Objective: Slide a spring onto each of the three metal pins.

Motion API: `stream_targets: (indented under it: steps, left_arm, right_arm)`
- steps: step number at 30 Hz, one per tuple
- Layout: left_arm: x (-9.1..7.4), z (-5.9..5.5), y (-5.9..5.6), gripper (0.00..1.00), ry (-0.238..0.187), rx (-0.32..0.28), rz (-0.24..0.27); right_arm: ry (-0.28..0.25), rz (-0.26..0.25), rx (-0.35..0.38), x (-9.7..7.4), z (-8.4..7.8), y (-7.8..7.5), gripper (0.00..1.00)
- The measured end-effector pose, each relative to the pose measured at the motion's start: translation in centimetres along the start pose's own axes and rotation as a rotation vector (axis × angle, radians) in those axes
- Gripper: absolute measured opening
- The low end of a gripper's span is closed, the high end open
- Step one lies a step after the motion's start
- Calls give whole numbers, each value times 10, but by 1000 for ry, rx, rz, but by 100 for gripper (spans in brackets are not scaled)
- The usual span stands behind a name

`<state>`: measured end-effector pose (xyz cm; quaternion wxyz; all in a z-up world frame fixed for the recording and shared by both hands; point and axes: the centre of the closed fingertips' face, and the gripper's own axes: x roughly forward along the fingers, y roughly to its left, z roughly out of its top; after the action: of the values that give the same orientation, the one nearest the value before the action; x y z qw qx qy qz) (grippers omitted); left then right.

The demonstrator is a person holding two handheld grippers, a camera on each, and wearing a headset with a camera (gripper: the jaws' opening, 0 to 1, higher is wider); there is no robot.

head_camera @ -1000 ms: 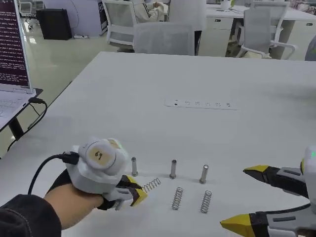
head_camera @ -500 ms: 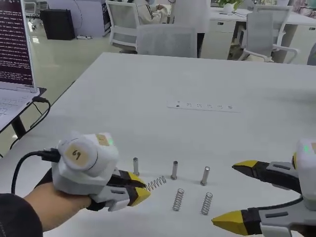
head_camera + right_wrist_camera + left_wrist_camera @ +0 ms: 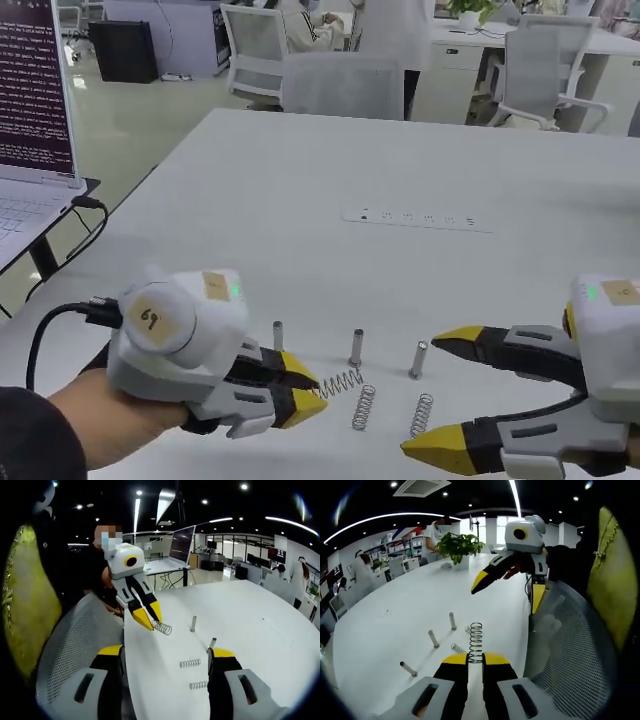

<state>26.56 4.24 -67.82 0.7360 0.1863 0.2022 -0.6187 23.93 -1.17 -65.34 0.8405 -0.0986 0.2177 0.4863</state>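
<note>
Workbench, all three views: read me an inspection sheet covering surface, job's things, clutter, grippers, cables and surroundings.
Surface: white table, wide and flat.
Job's things: three metal pins upright in a row, all bare; two springs lying in front of them; third spring held by one end.
Clutter: nothing seen, apart from a socket strip set in the table.
Grippers: left gripper has its fingers shut on the third spring; right gripper is open and holds nothing.
Cables: black cable runs from the left gripper; another runs at the laptop.
Surroundings: office chairs, desks and people behind.
</note>
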Motion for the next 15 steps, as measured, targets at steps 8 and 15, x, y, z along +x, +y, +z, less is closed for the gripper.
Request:
stream_targets:
  steps: [8, 15]
  left_arm:
    - [-1, 9, -18, 2, -56, 59, -73]
    - [0, 16, -28, 2, -92, 81, -108]
  right_arm:
    - [-12, 61, -23, 8, 8, 15, 57]
    - [-14, 110, -34, 11, 10, 25, 43]
